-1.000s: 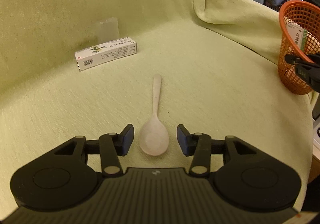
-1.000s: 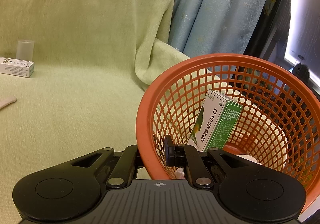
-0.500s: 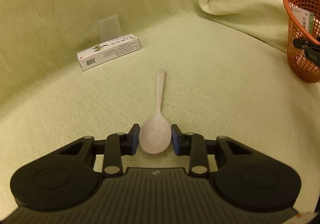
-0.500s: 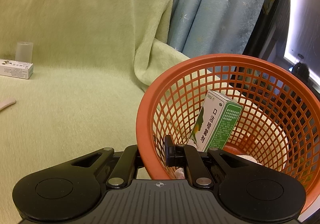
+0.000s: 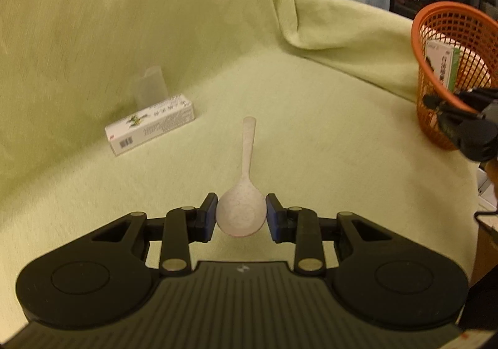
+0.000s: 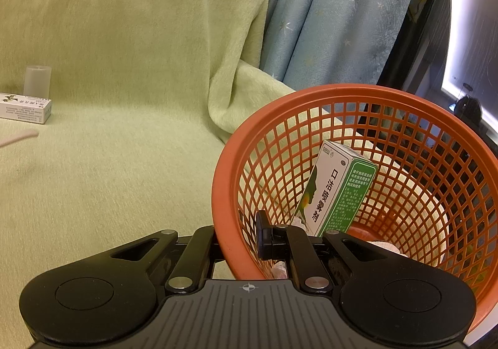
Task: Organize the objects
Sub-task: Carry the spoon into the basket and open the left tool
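Note:
My left gripper [image 5: 241,214] is shut on the bowl of a pale speckled spoon [image 5: 246,181], whose handle points away over the green blanket. The spoon hangs a little above the couch seat. My right gripper [image 6: 239,240] is shut on the near rim of the orange mesh basket [image 6: 414,118], one finger outside, one inside. The basket holds a green and white box [image 6: 336,190]. In the left wrist view the basket [image 5: 420,47] stands at the far right with the right gripper [image 5: 435,104] clamped on its rim.
A long white medicine box [image 5: 149,128] lies at the back of the seat with a frosted plastic cup [image 5: 151,87] behind it; both show at far left in the right wrist view as box [image 6: 25,108] and cup [image 6: 37,81]. Blue curtain [image 6: 326,22] hangs behind the couch.
The left gripper's jaws closed onto the spoon's bowl, then lifted it off the blanket. The right gripper and basket stayed still.

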A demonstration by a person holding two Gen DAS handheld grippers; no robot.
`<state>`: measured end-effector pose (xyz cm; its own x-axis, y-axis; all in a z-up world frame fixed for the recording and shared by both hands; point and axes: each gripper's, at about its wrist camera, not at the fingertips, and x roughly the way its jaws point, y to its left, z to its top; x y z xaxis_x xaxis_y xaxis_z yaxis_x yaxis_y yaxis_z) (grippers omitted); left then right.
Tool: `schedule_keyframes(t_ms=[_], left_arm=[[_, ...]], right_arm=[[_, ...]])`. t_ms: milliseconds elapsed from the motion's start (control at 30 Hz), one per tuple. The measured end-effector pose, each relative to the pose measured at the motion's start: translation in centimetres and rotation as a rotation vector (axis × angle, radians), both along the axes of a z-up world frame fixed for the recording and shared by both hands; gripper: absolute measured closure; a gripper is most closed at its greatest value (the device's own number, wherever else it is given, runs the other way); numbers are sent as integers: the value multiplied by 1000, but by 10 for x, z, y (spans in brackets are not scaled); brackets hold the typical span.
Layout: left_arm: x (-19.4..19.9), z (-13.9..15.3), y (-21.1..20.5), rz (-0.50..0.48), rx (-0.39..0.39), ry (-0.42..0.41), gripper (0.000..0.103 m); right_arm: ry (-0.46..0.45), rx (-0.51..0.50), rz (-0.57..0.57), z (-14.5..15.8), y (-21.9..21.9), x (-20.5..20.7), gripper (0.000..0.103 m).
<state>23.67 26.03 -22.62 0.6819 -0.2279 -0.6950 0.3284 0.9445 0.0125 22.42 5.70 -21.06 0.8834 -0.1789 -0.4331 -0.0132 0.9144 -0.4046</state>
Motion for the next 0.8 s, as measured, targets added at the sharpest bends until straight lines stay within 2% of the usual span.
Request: schedule_keyframes(t_ms=[233,400,633,800], left_arm=[[5,11,-7,-27,-18,-8,75],[7,25,-14,-80,-37,-19,75],[15,77,-37,-259,-93,-61,75],[20,119,-72,-439,-121,-77,75]], right_arm=[[0,1,0,0,-1,0,98],[0,1,-1,0,-1,0,98],[3,-4,4,-2,0,-1,98],[1,-3,4,-2,-2,-2,98]])
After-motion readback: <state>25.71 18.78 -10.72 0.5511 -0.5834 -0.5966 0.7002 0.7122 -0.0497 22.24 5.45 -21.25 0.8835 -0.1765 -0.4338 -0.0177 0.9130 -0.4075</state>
